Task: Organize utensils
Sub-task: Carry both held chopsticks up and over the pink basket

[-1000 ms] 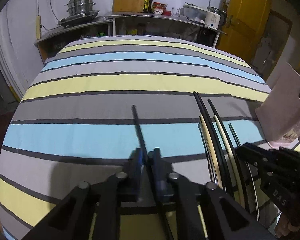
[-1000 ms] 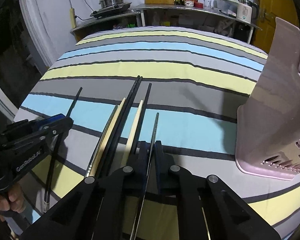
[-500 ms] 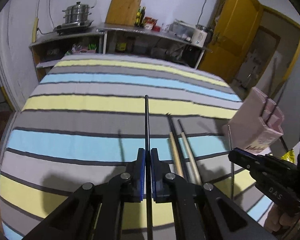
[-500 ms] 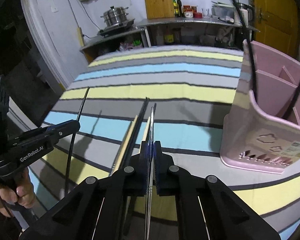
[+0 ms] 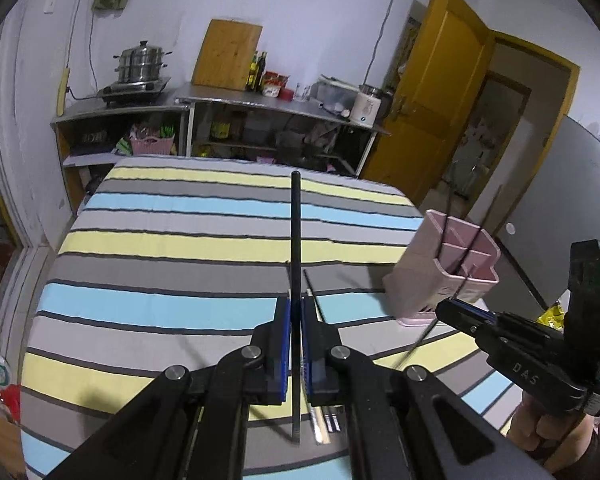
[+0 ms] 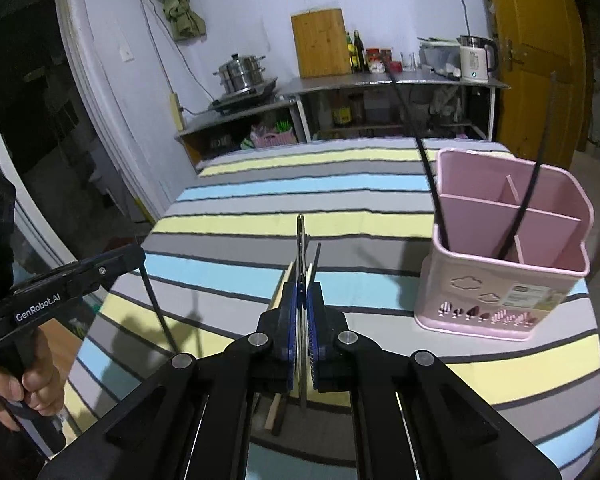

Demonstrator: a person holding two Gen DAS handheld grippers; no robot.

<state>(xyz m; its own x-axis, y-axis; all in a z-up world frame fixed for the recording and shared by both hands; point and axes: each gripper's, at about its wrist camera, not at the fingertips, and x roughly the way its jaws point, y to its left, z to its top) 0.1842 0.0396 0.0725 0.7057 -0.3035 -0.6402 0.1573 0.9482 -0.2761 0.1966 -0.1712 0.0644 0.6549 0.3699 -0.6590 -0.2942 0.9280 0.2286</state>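
Observation:
My left gripper (image 5: 295, 312) is shut on a black chopstick (image 5: 295, 240) and holds it above the striped table. It also shows in the right wrist view (image 6: 138, 258), at the left. My right gripper (image 6: 302, 292) is shut on a thin metal chopstick (image 6: 300, 240) and holds it above the table; it also shows in the left wrist view (image 5: 444, 306), at the right. A pink divided utensil holder (image 6: 504, 280) stands at the right with two black chopsticks (image 6: 520, 204) in it. It also shows in the left wrist view (image 5: 428, 280). More chopsticks (image 5: 320, 424) lie on the cloth below the grippers.
The round table has a striped cloth (image 6: 360, 196) in grey, blue and yellow. Behind it is a steel counter (image 5: 276, 100) with a pot, bottles and a kettle. A yellow door (image 5: 436, 92) stands at the back right.
Both grippers have risen from the table, each with its chopstick lifted off the cloth. The views have pulled back, and the holder's open top now shows.

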